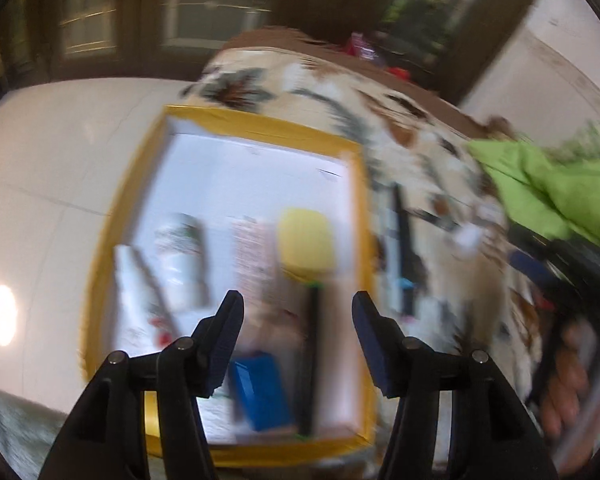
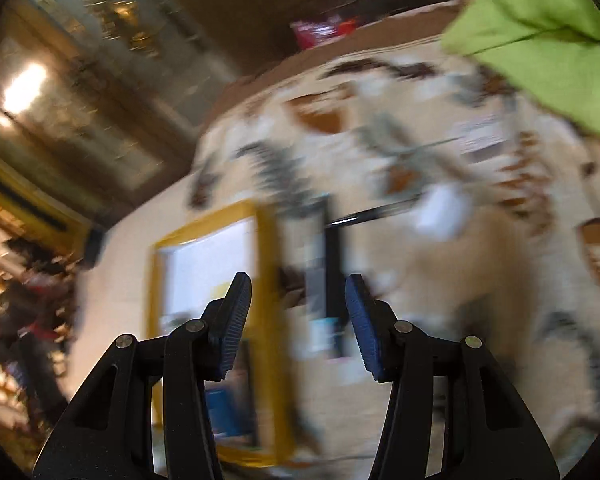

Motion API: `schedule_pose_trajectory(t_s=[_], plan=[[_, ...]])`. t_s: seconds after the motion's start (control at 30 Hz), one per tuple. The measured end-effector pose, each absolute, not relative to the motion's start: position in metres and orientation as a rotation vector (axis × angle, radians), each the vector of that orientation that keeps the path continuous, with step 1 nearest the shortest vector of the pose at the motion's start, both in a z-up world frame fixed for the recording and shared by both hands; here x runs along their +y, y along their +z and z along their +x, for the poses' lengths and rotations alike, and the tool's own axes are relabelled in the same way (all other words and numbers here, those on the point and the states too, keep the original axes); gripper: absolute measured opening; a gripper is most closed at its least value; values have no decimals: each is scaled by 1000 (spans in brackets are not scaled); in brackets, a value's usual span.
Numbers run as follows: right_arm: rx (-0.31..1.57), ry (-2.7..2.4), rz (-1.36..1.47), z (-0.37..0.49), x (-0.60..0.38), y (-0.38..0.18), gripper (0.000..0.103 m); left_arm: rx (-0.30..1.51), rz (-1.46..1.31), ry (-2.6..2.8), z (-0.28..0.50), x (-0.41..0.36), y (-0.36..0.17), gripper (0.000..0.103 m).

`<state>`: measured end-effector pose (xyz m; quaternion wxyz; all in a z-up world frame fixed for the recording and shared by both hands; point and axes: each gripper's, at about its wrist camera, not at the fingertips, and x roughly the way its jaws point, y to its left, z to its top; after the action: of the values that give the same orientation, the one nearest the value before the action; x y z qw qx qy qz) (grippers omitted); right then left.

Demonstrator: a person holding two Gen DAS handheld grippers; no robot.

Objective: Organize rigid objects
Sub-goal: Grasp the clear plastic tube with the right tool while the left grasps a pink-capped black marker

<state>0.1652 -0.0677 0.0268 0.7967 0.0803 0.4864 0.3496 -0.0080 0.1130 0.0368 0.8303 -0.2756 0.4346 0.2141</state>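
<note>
A yellow-rimmed tray (image 1: 260, 126) with a white floor lies on a patterned bedspread (image 1: 332, 92). In it lie a white tube (image 1: 136, 292), a white bottle (image 1: 180, 256), a pinkish packet (image 1: 256, 264), a yellow-headed brush with a black handle (image 1: 306, 246) and a blue box (image 1: 262, 394). My left gripper (image 1: 298, 308) hangs open above the tray with nothing between its fingers. My right gripper (image 2: 298, 292) is open and empty, over the bedspread beside the tray's rim (image 2: 266, 248). Dark slim items (image 2: 332, 272) and a white object (image 2: 440, 208) lie on the bedspread. Both views are blurred.
A bright green cloth (image 1: 548, 184) sits at the right on the bedspread. A person's hand (image 1: 568, 376) on a black gripper body shows at the right edge of the left wrist view. Pale floor (image 1: 52, 184) lies left of the bed; dark cabinets stand behind.
</note>
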Motion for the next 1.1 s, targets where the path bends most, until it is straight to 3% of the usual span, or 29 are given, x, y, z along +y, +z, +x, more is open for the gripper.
schedule_pose_trajectory(t_s=[0.13,0.23,0.33,0.47,0.63,1.1], plan=[[1128,630,161,200,-82,-1,48,966,-587,357,5,96,30,57],[1235,565,119,218,-77,-33,32,995,-632,329,8,97,22,57],[1288,519,20,221,-61,-54,25,998,-646,324,6,97,22,57],[1326,509,-72,218,-42,-71,25,989,-647,327,3,96,24,57],[1352,459,-145,214,-34,-74,9,995,-626,320,2,92,22,57],[1212,619,136,205,-71,6,9,1036,-549,229,35,54,27,56]])
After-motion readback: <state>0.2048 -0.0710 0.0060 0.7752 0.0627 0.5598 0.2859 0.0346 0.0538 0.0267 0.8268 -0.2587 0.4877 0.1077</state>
